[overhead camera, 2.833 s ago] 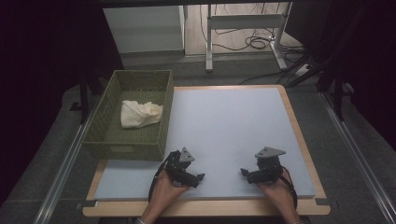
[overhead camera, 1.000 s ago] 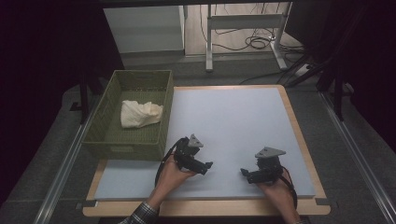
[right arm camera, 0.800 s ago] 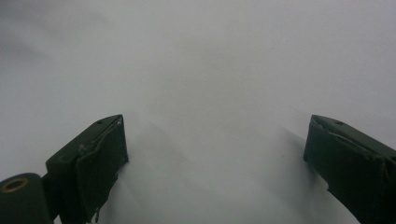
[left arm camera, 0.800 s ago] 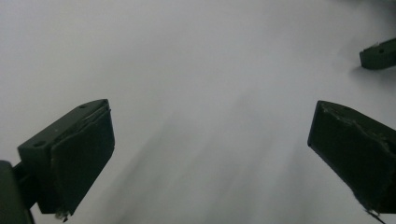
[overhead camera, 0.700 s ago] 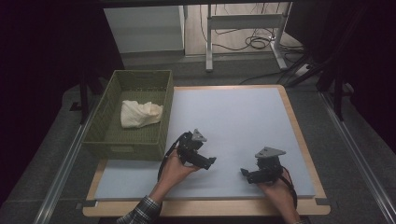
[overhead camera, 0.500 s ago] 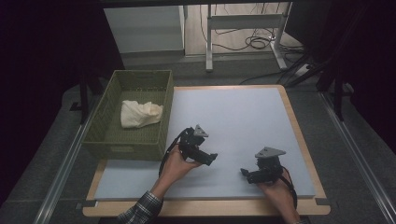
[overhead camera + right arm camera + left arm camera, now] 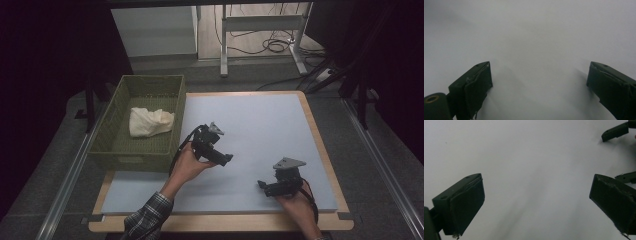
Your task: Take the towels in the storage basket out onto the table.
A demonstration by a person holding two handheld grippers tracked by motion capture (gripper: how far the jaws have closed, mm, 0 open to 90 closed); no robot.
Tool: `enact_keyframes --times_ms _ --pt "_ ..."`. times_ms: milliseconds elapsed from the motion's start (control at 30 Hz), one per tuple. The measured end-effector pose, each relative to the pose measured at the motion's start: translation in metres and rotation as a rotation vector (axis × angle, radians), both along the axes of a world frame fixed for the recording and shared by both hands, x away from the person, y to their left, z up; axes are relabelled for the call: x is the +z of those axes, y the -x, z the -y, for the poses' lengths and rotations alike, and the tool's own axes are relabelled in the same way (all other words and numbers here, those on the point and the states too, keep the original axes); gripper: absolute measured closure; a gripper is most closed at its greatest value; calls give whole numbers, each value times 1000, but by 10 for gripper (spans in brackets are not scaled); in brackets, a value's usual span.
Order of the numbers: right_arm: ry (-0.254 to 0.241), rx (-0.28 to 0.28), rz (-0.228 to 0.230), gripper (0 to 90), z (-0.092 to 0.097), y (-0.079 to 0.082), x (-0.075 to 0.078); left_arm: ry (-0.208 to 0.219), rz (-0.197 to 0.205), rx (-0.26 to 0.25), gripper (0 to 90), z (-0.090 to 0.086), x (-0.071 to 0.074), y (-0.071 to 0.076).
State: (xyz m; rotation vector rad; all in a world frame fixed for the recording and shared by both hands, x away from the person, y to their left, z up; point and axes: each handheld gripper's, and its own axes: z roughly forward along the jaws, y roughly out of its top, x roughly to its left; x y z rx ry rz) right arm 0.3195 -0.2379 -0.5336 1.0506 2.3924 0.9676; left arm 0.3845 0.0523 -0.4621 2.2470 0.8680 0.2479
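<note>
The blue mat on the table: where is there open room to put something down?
Most of the blue mat is bare: the far half beyond both grippers, and the strip between the left gripper and the right gripper. The near right corner is taken up by the right gripper. The green basket at the left holds a cream cloth, with free floor around it.

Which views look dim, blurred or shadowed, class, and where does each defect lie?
High view: dark surroundings, only the pale mat and cloth in the basket lit. Left gripper view: soft streaky shadows on the mat between the open jaws. Right gripper view: faint shadows beside each jaw, the surface featureless.
</note>
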Motion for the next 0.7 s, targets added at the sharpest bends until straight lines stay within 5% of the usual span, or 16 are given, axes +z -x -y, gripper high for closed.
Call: enact_keyframes --times_ms 700 --pt "-1 -2 -1 61 0 0 0 -36 8 101 11 -39 38 -39"
